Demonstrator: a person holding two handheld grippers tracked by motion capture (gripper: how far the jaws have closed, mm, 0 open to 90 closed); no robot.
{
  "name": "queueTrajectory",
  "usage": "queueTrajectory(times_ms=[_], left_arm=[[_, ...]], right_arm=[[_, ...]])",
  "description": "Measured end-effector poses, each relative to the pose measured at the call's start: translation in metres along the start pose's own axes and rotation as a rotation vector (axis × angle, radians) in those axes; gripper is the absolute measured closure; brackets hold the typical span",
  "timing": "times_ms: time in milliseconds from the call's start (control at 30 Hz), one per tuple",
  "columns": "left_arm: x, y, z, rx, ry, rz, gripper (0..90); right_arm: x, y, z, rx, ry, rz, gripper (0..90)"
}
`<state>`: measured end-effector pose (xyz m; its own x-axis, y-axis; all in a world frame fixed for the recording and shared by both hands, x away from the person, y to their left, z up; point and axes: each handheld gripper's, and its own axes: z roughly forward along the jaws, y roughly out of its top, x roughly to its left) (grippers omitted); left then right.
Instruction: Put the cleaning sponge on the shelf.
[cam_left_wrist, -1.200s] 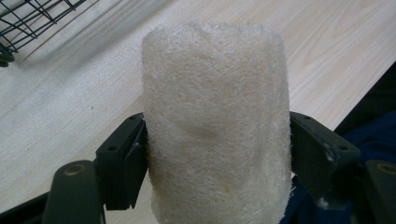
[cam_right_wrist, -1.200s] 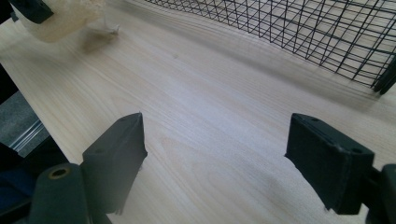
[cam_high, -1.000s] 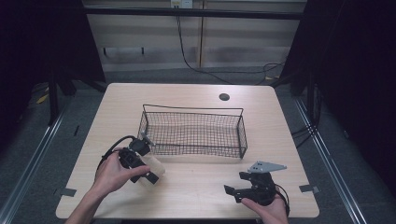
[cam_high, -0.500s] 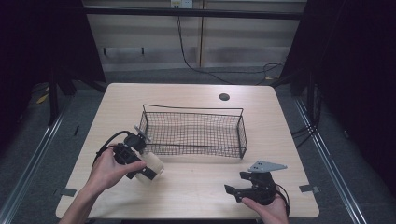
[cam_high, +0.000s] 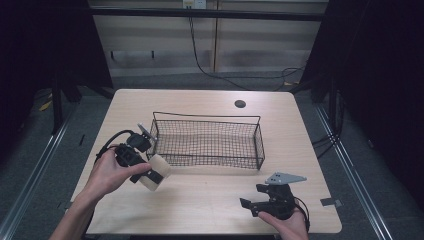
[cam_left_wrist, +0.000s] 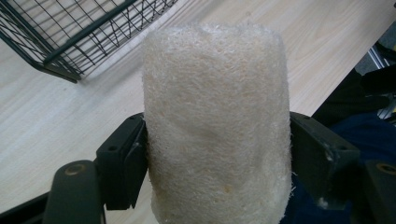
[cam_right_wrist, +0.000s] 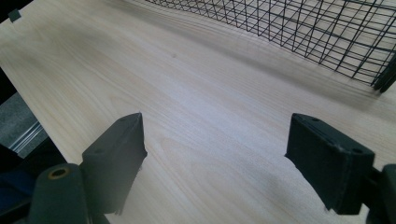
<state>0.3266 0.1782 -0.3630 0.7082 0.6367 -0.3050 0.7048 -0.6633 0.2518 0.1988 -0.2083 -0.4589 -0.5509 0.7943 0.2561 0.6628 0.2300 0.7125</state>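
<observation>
Beside wire basket (cam_high: 207, 142), left tool (cam_high: 156, 176) clamps loofah (cam_left_wrist: 217, 126) — right tool (cam_high: 248, 205) agape

the wire basket (cam_high: 207, 140) blocks mid-table; bare table (cam_high: 200, 200) lies open in front of it.

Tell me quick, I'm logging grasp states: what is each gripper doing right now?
Left gripper: closed on the cream loofah sponge, near the wire basket.
Right gripper: open, holding nothing, over the table.

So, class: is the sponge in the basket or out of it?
Out: the left tool holds the sponge beside the basket.
</observation>
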Motion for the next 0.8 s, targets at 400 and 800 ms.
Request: queueTrajectory(times_ms=[400, 800], left_arm=[[-0.013, 0.015, -0.022, -0.026, 0.029, -0.011, 26.3], [-0.015, 0.03, -0.034, -0.047, 0.067, -0.052, 26.3]], right_arm=[[0.001, -0.001, 0.0, -0.002, 0.002, -0.015, 19.1], [0.002, 0.0, 0.0, 0.006, -0.002, -0.01, 19.1]])
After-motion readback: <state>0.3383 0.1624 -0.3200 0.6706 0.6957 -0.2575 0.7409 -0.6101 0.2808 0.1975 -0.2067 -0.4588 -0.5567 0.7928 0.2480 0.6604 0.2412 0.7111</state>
